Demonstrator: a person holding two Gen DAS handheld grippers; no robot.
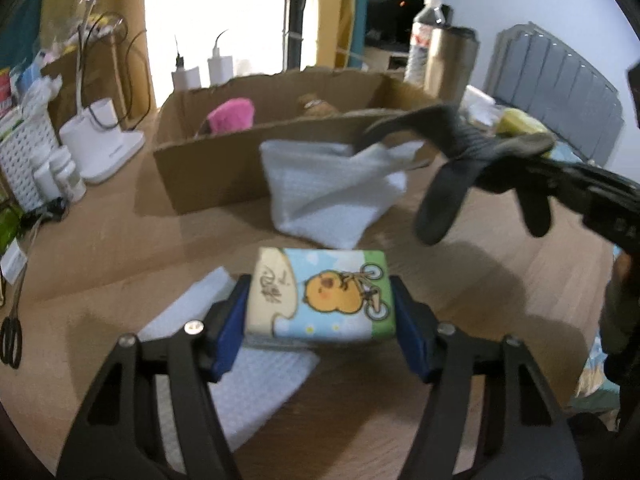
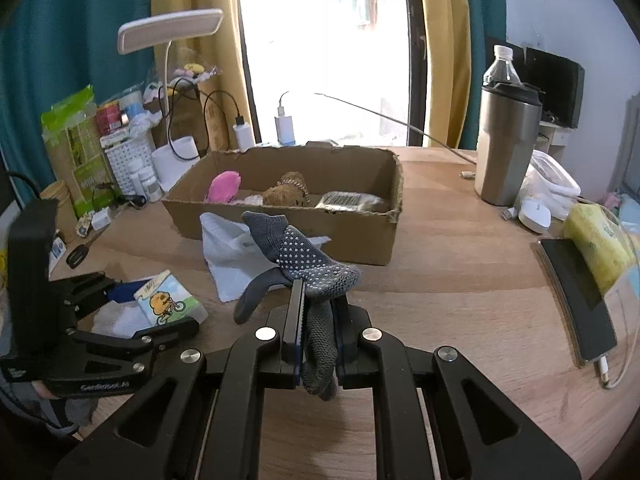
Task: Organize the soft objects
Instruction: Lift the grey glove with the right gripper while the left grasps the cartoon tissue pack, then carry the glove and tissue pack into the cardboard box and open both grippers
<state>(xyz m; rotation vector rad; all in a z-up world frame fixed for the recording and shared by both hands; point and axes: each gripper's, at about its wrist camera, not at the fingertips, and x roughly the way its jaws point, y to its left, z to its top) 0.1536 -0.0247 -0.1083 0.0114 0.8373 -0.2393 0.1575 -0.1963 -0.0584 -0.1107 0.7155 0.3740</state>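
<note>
The left gripper was held low over the wooden counter, its blue-padded jaws clamped on the two sides of a small tissue pack printed with an orange cartoon animal on a bicycle. The pack sat level between the pads, above a flat white cloth that lay on the counter under the gripper's left finger.

The right gripper was raised higher and to the right, its jaws pinched nearly together on a grey dotted sock. The sock's foot draped forward over the fingertips, while its cuff and another fold hung down on either side. From the left wrist camera the sock hung in the air near the right end of the cardboard box.

The box stood open-topped at the far middle of the counter, holding a pink soft item, a brown plush toy and a silvery packet. A crumpled white towel leaned against the box's near wall. Bare wood lay to the right of the box. A steel tumbler stood far right, a phone lay near the right edge, and scissors lay on the left among clutter
</note>
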